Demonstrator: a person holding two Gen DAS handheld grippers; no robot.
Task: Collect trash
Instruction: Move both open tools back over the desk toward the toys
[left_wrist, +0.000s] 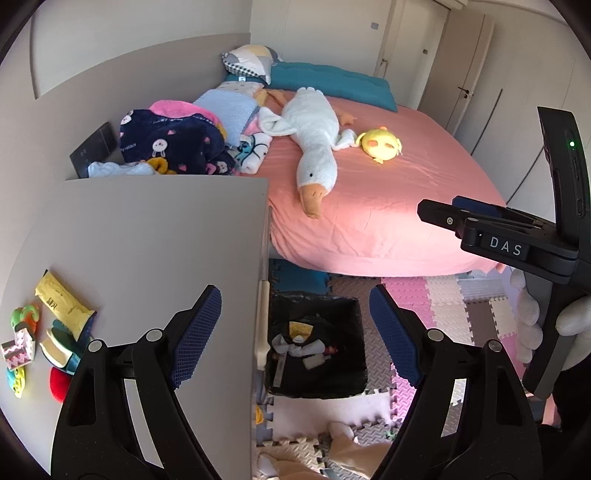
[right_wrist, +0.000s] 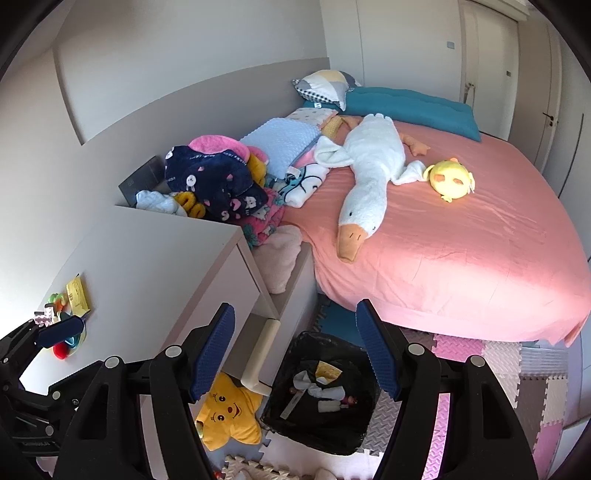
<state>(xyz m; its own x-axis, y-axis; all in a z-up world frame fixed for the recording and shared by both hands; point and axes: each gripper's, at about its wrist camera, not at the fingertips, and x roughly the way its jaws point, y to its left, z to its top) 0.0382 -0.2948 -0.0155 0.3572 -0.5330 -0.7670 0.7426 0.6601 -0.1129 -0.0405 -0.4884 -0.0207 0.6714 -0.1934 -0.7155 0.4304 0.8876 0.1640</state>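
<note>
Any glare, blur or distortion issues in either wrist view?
Left wrist: sharp, heavy fisheye bending of the cabinet top, a bright sun patch on the pink bed. Right wrist: same bending, dark corners, trash bin interior very dark.

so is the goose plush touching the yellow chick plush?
Touching. Right wrist view: the goose plush's wing tip meets the yellow chick plush, no sheet between.

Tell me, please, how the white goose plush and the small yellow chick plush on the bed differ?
The white goose plush is long and stretched along the pink bed; the yellow chick plush is small and round. The goose has an orange bill; the chick has orange patches on yellow. The goose's wing reaches the chick. Both are soft toys lying on the sheet.
</note>
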